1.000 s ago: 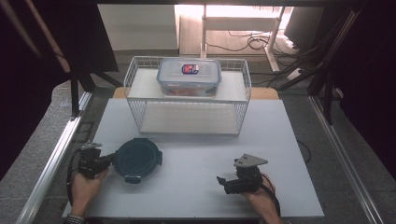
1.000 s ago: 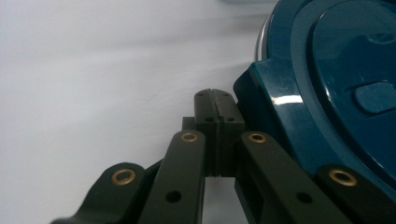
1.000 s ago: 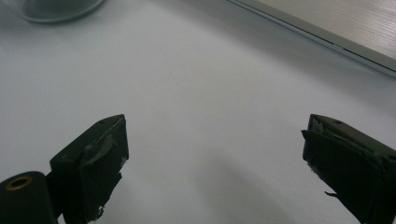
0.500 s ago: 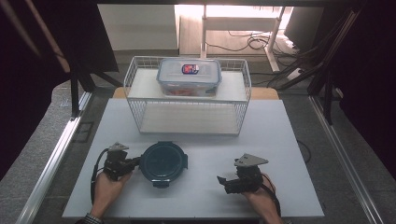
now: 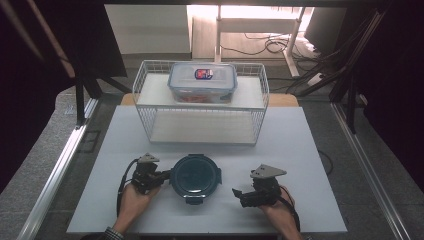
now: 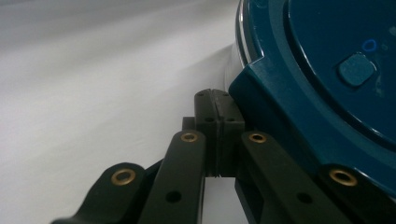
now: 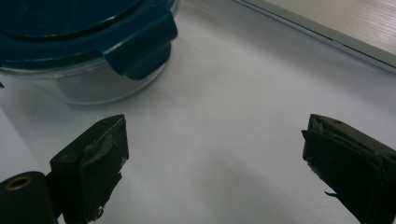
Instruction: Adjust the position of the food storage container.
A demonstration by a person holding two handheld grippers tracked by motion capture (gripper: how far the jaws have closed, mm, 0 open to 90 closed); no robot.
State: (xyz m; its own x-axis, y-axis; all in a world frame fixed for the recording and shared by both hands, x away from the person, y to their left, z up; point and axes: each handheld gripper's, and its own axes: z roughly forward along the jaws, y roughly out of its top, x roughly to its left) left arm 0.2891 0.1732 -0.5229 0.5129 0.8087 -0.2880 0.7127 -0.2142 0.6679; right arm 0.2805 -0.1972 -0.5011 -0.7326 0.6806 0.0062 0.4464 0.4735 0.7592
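round glass container (image 5: 196, 175) with its dark teal clip lid sits at lower centre of the high view, on the white table (image 5: 310, 150). left gripper (image 5: 161, 176), jaws pressed together with nothing between them, is tip-first against its left rim. right gripper (image 5: 238, 194) waits at lower right, jaws wide apart and empty. judging by this, lifting or shelving is not yet done. the wire rack (image 5: 252, 107) at upper centre holds a rectangular lidded box (image 5: 202, 82); its red-blue label is unreadable.
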